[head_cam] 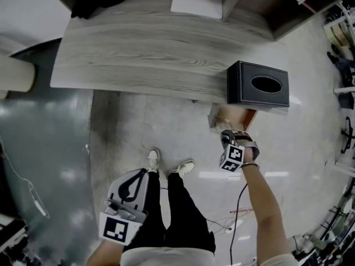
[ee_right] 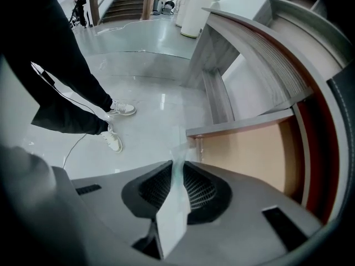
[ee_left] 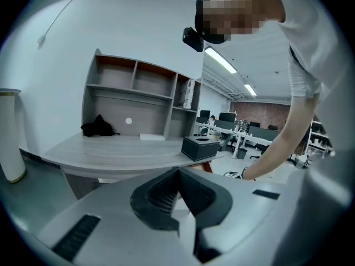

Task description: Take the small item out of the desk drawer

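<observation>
While the person leans over the right end of the bench (head_cam: 138, 49), the right claw (head_cam: 226, 133) points steeply down at the open drawer (head_cam: 236, 117) just under the black tissue box (head_cam: 258, 85). Its jaws are pinched on the small item (ee_right: 175, 204), a thin, pale, flat piece standing edge-on between the pads, right at the drawer's front corner. Whether it still touches the drawer I cannot tell. The left claw (head_cam: 135, 180) hangs low by the person's legs, well apart from the bench, jaws together on nothing.
</observation>
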The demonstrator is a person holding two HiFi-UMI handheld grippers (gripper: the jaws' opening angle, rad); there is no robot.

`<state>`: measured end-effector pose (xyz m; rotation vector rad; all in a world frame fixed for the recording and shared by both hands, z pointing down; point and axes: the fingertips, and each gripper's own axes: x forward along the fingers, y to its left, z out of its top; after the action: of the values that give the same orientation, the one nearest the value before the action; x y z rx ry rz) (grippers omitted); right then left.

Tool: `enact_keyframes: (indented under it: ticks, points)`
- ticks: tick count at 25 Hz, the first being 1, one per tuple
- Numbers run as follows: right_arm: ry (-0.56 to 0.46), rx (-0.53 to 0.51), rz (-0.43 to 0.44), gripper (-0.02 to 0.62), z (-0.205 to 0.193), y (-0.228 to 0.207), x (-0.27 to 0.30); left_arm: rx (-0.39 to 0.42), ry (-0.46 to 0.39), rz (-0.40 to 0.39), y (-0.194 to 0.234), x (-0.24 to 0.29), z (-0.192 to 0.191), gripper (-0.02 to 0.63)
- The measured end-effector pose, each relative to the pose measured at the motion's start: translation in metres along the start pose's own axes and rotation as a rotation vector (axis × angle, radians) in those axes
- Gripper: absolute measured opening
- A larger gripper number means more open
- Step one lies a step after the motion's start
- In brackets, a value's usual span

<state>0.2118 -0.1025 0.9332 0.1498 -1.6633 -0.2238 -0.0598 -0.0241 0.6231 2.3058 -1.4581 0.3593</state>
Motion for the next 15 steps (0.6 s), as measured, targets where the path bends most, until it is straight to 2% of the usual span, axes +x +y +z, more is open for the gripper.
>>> enact_keyframes:
  ticks: [7,15]
  points:
    - [0.005,0.041,-0.013,0.055,-0.004,0.0,-0.02,0.006,-0.009,-0.025,-0.002,0.0,0.009,0.017]
    - [0.013,0.132,-0.064,0.043,-0.01,-0.007,-0.056,0.034,-0.057,-0.077,-0.011,0.002,0.041,0.017]
